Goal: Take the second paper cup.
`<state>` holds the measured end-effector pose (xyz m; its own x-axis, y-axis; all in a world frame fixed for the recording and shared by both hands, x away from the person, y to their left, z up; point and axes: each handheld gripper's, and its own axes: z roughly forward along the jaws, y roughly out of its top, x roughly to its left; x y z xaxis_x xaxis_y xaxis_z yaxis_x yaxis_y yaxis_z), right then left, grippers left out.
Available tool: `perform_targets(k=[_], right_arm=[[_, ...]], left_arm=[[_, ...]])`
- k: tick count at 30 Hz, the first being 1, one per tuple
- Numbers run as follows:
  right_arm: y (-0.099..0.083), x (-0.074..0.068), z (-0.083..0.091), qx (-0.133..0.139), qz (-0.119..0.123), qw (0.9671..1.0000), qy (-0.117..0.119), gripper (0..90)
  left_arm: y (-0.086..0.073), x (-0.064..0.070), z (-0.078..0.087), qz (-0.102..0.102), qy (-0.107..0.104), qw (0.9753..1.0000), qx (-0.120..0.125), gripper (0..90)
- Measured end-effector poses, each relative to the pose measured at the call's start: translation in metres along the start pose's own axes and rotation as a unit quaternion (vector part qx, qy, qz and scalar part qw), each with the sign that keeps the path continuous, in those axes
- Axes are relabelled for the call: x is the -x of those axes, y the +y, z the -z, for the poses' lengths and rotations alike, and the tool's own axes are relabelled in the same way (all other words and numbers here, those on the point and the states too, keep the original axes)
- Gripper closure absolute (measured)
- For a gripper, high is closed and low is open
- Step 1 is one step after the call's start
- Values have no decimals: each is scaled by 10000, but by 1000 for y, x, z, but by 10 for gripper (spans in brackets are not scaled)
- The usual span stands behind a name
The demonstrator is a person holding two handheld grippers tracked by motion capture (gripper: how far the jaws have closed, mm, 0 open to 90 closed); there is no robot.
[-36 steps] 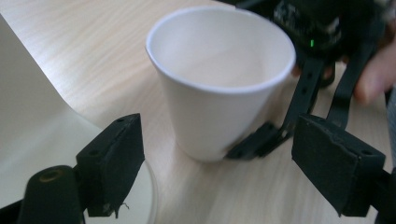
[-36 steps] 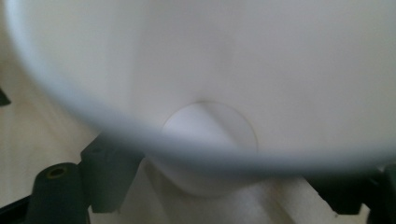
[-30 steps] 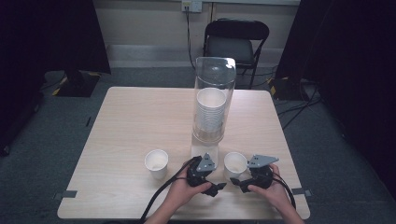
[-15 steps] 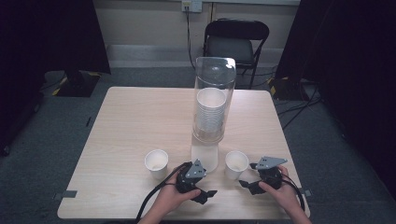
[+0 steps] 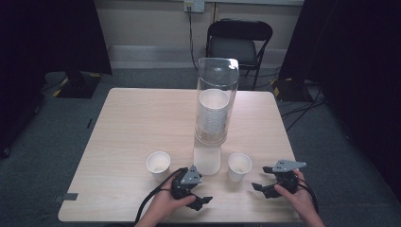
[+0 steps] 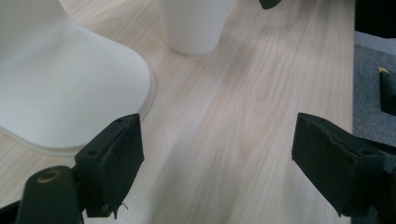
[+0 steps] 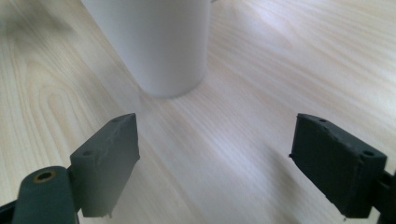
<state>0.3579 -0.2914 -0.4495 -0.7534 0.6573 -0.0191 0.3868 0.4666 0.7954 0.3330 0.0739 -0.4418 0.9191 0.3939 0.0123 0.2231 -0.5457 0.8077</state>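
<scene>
A clear tube dispenser holding a stack of white cups stands on a white base at mid-table. Two loose white cups sit on either side of the base, the left cup and the right cup. My left gripper is open near the front edge, just in front of the base, with nothing between its jaws. My right gripper is open too, pointing at the right cup from a short distance, apart from it.
The light wooden table has bare room at the back and left. A black folding chair stands behind the far edge. Cables lie on the grey floor at right. The person's hands come in at the front edge.
Both grippers have drawn back from the cups toward the front edge. The right one has also shifted to the right, away from the right cup. The cups have not moved.
</scene>
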Motion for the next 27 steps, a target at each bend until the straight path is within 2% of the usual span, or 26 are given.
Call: perform_targets(k=[2, 4, 6, 9, 12, 17, 22, 24, 27], right_arm=[[-4, 1, 3, -62, -8, 10000, -23, 147], [-6, 3, 5, -100, -12, 9999, -15, 147], [-8, 4, 6, -98, -36, 9999, -13, 146], [-10, 6, 8, -78, -54, 10000, -12, 146], [-12, 8, 8, -102, -85, 9999, -41, 147], [-12, 6, 7, -183, -12, 9998, -74, 148], [-15, 6, 6, -237, -14, 9997, -77, 147], [-16, 5, 5, -238, 42, 9996, -155, 150], [-16, 6, 5, -274, 64, 9994, -178, 148]], left_arm=[[-4, 1, 4, -15, -33, 10000, 4, 163], [-7, 0, 10, -35, -43, 9999, -111, 163], [-12, -1, 16, -5, -15, 10000, -62, 163], [-20, -3, 26, 56, -88, 9999, 68, 163], [-29, -4, 34, 21, -131, 9999, 61, 163], [-43, -6, 45, 12, -145, 9999, 8, 163], [-55, -9, 54, 112, -132, 9998, 24, 164], [-61, -12, 57, 130, -160, 9998, 64, 164], [-66, -14, 64, 82, -133, 9999, -3, 163]])
